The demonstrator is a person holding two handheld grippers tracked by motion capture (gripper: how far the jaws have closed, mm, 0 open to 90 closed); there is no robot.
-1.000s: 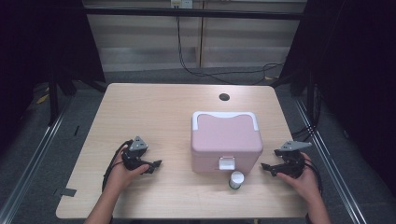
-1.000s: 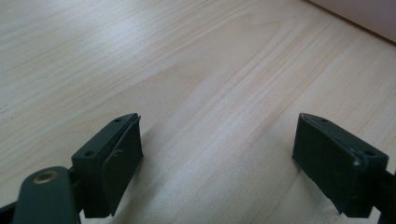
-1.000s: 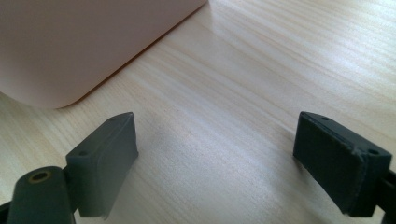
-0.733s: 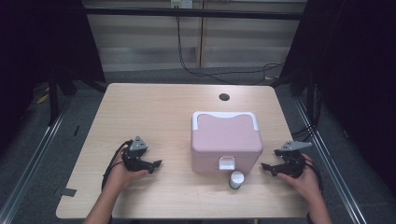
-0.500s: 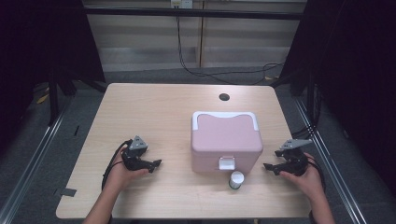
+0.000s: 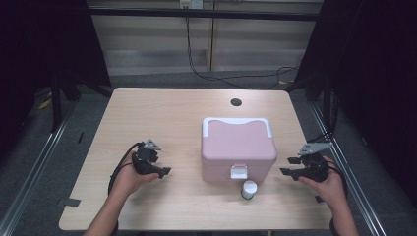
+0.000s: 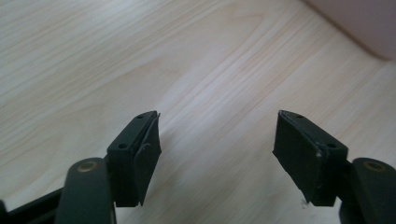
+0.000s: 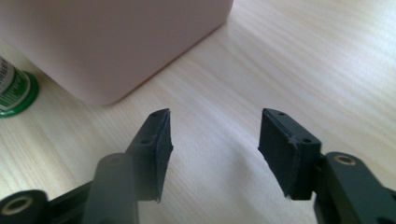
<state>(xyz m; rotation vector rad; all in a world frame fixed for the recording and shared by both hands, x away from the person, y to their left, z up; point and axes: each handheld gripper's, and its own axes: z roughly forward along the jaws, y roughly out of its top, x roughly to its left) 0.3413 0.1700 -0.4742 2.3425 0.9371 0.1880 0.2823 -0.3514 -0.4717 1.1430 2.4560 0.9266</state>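
Note:
A pink box point(image 6: 237, 147) with a white-rimmed lid and a white front latch stands right of the table's middle. In front of it stands a small bottle point(image 6: 249, 189) with a white cap and green label. My left gripper point(image 6: 164, 172) hovers left of the box, pointing toward it, open with bare wood between its jaws point(image 7: 217, 123). My right gripper point(image 6: 285, 172) hovers right of the box, open and holding nothing point(image 8: 215, 123). Both pairs of jaws have just been closing. The right gripper view has the box's corner point(image 8: 116, 37) and the bottle point(image 8: 14, 88) at left.
A round black hole point(image 6: 236, 102) sits in the wooden table point(image 6: 147, 118) near its far edge. Dark metal rails run along both sides of the table, and cables hang behind it. A box corner point(image 7: 359, 18) lies at the left gripper view's top right.
Both hands have risen a little off the table, and the right gripper's jaws look narrower. The box and the bottle have not moved.

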